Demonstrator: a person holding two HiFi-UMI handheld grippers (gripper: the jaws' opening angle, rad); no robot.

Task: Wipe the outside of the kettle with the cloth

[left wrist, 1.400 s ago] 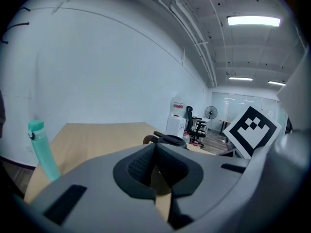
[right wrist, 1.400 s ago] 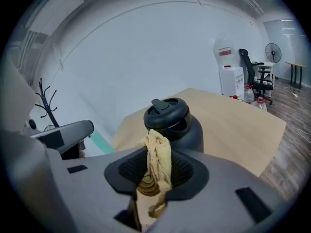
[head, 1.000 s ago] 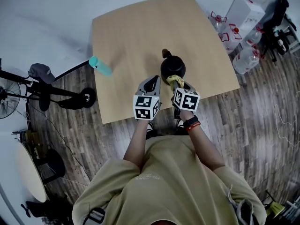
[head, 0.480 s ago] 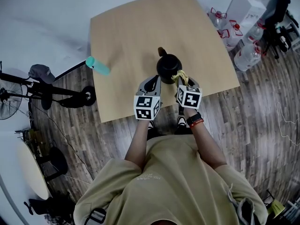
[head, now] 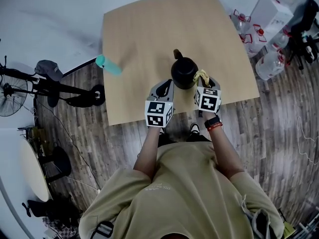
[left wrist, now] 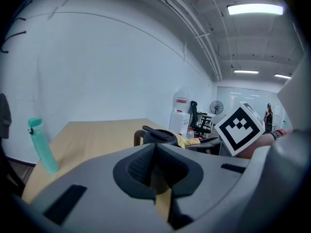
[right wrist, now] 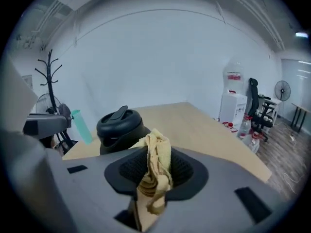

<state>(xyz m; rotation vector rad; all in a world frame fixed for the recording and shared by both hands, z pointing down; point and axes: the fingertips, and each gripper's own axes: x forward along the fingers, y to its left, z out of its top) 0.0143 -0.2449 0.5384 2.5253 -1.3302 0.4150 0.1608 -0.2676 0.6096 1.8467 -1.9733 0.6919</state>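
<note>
I'm watching the table [head: 149, 29], the kettle [head: 183, 72] standing near its 6 o'clock edge. Left gripper [head: 164, 87] is waiting at 7 o'clock, closed and empty. Right gripper [head: 203, 82] is pinching the cloth [head: 202, 75] at the kettle's 3 o'clock. I'm guessing most wiping remains.

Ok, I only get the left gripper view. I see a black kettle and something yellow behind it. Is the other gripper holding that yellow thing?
Observer: Yes. The right gripper view shows the right gripper shut on the yellow cloth.
Operator: Is it on the kettle?
Observer: In the head view the cloth sits at the kettle's right side; I can't tell if it touches.
Operator: And where's my gripper?
Observer: The head view shows the left gripper by the kettle's left side, near the table's front edge.
</note>
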